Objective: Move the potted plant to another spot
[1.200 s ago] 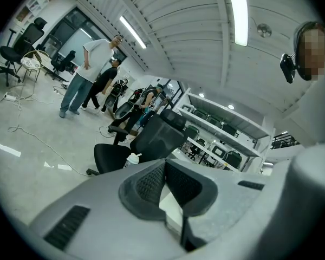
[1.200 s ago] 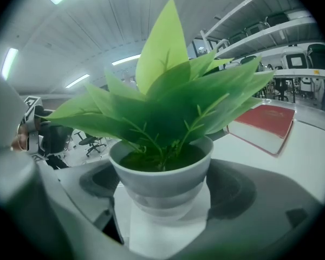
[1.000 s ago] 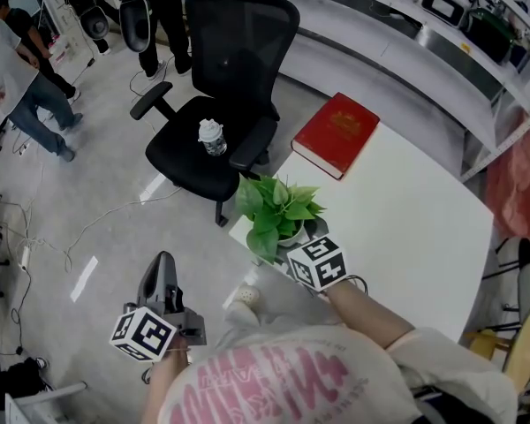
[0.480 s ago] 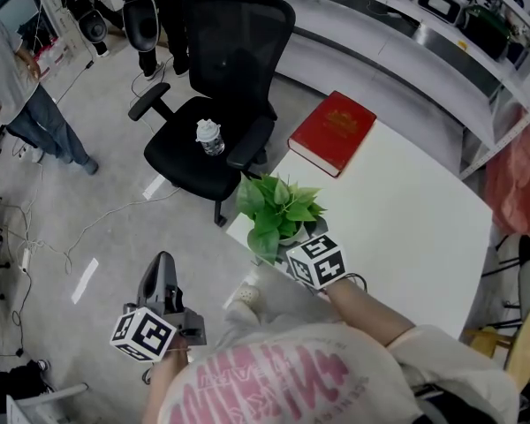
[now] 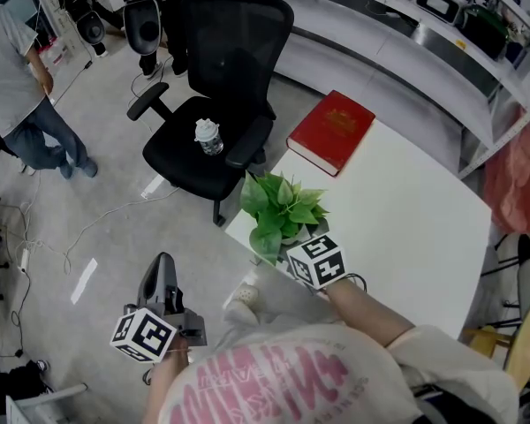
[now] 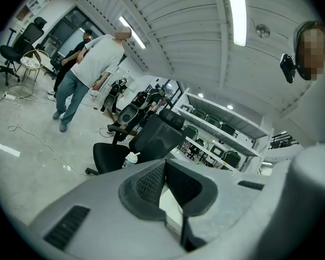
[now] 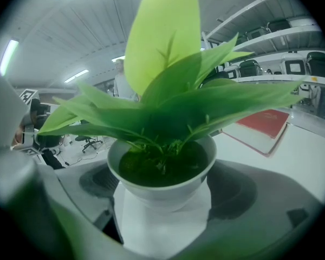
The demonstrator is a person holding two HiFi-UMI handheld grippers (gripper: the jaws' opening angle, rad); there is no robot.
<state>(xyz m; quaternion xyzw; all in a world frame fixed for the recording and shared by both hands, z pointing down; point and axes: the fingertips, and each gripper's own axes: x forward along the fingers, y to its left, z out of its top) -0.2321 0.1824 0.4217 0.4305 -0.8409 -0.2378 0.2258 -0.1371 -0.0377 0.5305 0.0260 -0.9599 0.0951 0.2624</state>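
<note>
The right gripper [image 7: 162,187] has the plant [image 5: 278,208], jaws clamped on either side of the white pot, so by my read we're at the grasp and right on the edge of the carry. The plant stands at the near left corner of the bench [image 5: 406,219], close to the edge, and neither view lets me say whether the pot has cleared the surface. The next move looks like a clean lift, pot kept upright so it doesn't tip, then a swing over to the bare white stretch to the right, staying clear of the red book [image 5: 332,132] at the far corner. The left gripper [image 6: 165,167] is out of the play: jaws pressed together on nothing, held low over the floor, well apart from the bench. Now, what each camera gives us. The head view lays out the whole bench, where the plant stands and where there's room, but the leaves and the marker cube hide the pot and the grip entirely. The right gripper view fills that gap, with the pot seated between the jaws under a fan of leaves and the book beyond on the right. The left gripper view shows no plant at all, just its own closed jaws, the black chair [image 6: 151,140] and a bottle [image 6: 131,158] on its seat.
</note>
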